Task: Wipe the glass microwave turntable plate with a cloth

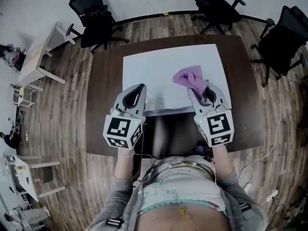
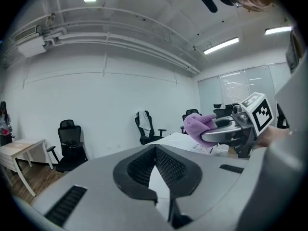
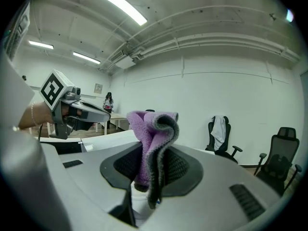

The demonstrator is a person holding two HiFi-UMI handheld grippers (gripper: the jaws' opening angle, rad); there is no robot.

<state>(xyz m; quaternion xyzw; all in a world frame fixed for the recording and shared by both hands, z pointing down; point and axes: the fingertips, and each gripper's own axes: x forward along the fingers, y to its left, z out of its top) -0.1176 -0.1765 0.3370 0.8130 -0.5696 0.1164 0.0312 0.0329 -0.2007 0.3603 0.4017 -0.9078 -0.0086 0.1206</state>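
The purple cloth (image 1: 188, 78) is clamped in the right claw (image 1: 201, 93). In the right gripper view it stands up between the pads as a folded bunch, purple on one face and grey along the folded edge (image 3: 153, 136). It is held over the right part of the white sheet (image 1: 144, 64) that covers the middle of the dark bench (image 1: 103, 81).

The left claw (image 1: 136, 89) is pressed together with nothing in it, which the left gripper view confirms (image 2: 155, 148). It is held at the near edge of the sheet, to the left of the right claw and well apart from it. Both claws are pointed toward the far side of the bench, side by side.

The glass plate cannot be picked out with certainty. Only faint curved lines are seen on the sheet, just beyond the claws and around the cloth, as clear glass on white would be expected to look. If these lines are its rim, the plate lies directly ahead of and beneath the cloth, nearer the right claw. No long axis has to be matched, since the plate is round. The coming move is judged to be a lowering of the cloth onto that surface, with the left claw free to steady the rim.
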